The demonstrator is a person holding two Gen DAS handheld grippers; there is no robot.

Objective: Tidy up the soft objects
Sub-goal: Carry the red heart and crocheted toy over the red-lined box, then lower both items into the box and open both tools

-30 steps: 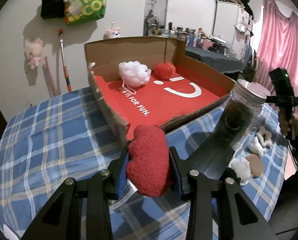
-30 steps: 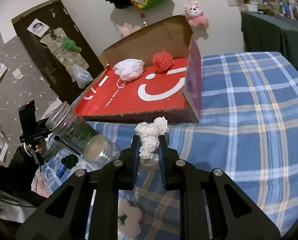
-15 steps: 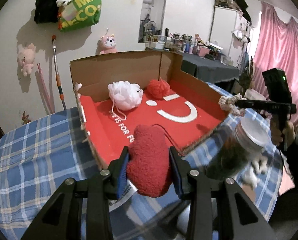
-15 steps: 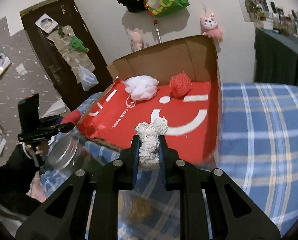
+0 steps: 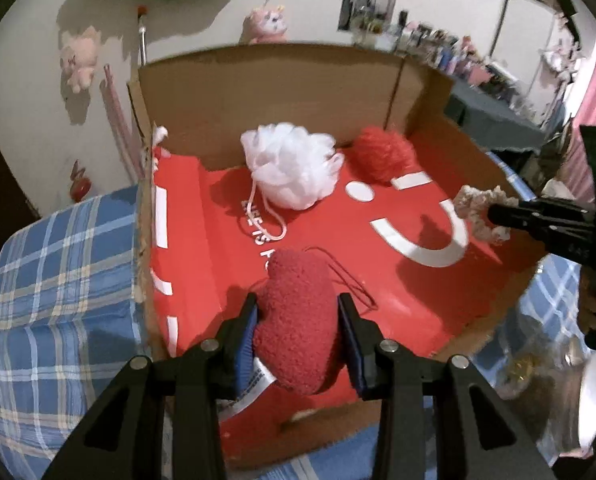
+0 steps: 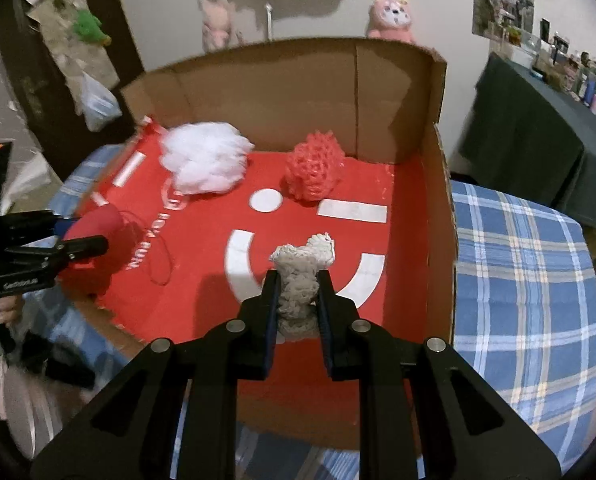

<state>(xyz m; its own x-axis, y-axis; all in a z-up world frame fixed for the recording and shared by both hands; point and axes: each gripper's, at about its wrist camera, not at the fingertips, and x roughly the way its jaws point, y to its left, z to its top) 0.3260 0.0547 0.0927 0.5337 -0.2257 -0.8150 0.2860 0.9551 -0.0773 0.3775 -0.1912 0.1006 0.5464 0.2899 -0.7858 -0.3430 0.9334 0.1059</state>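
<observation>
My left gripper (image 5: 298,336) is shut on a red plush heart (image 5: 300,320) with a white tag, held over the near edge of the cardboard box (image 5: 265,92). My right gripper (image 6: 298,304) is shut on a cream knitted piece (image 6: 302,276), held above the box's red floor (image 6: 382,248). Each gripper shows in the other's view: the right one (image 5: 494,216) at the box's right side, the left one (image 6: 97,246) at its left side. A white mesh puff (image 5: 293,164) and a red knitted ball (image 5: 382,154) lie at the back of the box.
The box sits on a blue plaid cloth (image 5: 57,280) that also shows in the right wrist view (image 6: 522,280). A clear jar with a silver lid (image 5: 578,392) lies to the right of the box. Plush toys hang on the wall (image 6: 394,16) behind.
Both grippers have moved forward from above the plaid cloth to over the box, each carrying its soft item. The jar has dropped out of the middle of both views.
</observation>
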